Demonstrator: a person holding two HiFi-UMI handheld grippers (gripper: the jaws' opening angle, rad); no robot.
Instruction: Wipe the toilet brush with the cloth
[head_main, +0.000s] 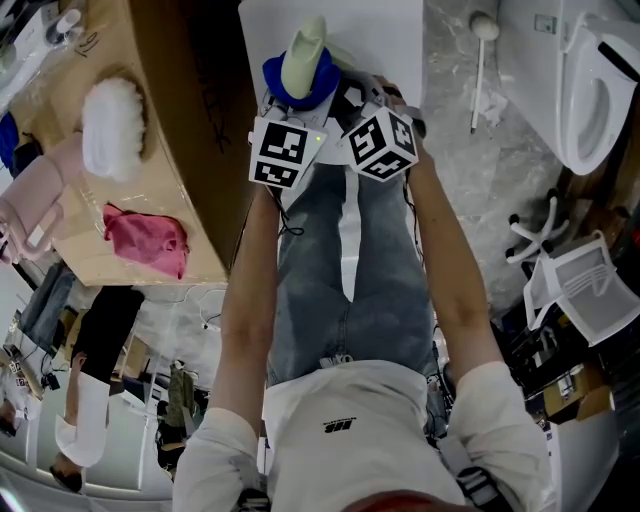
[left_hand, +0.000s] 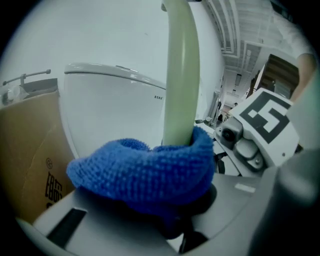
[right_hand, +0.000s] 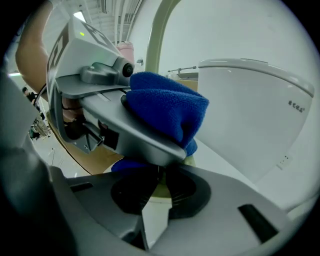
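A pale green toilet brush handle (head_main: 304, 58) (left_hand: 180, 75) stands upright in front of me. A blue knitted cloth (head_main: 298, 82) (left_hand: 145, 170) (right_hand: 165, 107) is wrapped round it. My left gripper (head_main: 296, 92) (left_hand: 175, 220) is shut on the cloth, pressing it against the handle. Just to its right, my right gripper (head_main: 345, 95) (right_hand: 160, 186) is shut on the pale green handle below the cloth. The two marker cubes sit side by side and nearly touch. The brush head is hidden.
A white toilet (head_main: 592, 90) stands at the right, and a white tank (left_hand: 110, 115) (right_hand: 260, 115) lies behind the handle. A cardboard box (head_main: 165, 150) at the left carries a white fluffy pad (head_main: 112, 125) and a pink cloth (head_main: 148, 238). A white long-handled brush (head_main: 480, 60) lies on the floor.
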